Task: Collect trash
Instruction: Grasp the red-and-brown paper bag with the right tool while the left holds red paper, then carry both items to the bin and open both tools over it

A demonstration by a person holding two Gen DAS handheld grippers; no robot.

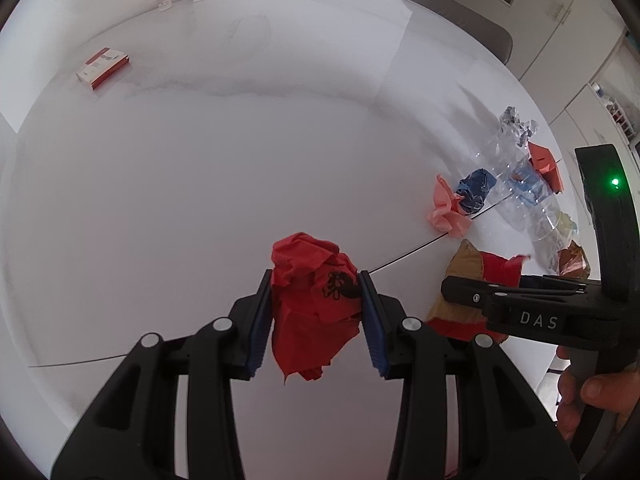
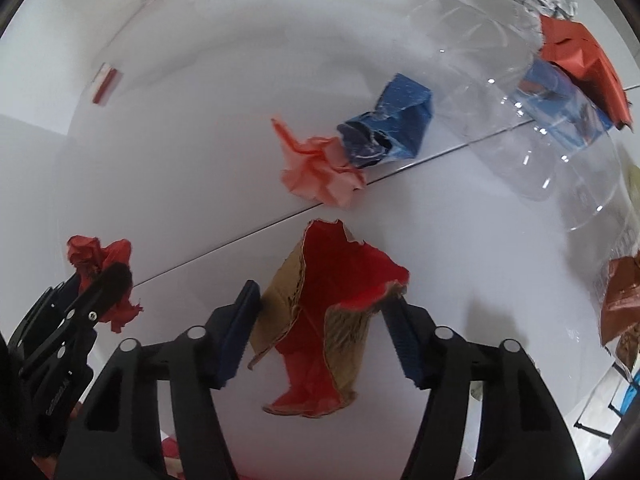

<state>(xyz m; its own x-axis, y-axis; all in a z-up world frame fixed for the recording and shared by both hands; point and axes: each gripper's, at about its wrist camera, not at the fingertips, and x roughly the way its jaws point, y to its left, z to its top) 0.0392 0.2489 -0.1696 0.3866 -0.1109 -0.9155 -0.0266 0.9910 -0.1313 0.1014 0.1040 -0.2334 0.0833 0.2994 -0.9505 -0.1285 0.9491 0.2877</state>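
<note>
Red paper wad (image 1: 314, 300) sits clamped within left hand-held gripper (image 1: 316, 312).

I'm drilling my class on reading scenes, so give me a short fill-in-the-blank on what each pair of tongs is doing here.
1. The left tongs are closed on a crumpled ball of ____ paper.
2. The right tongs straddle a torn piece of red and brown ____.
3. The pink paper wad touches a crumpled ____ wrapper.
4. The clear plastic ____ lies on its side.

Missing words: red; cardboard; blue; bottle
</note>
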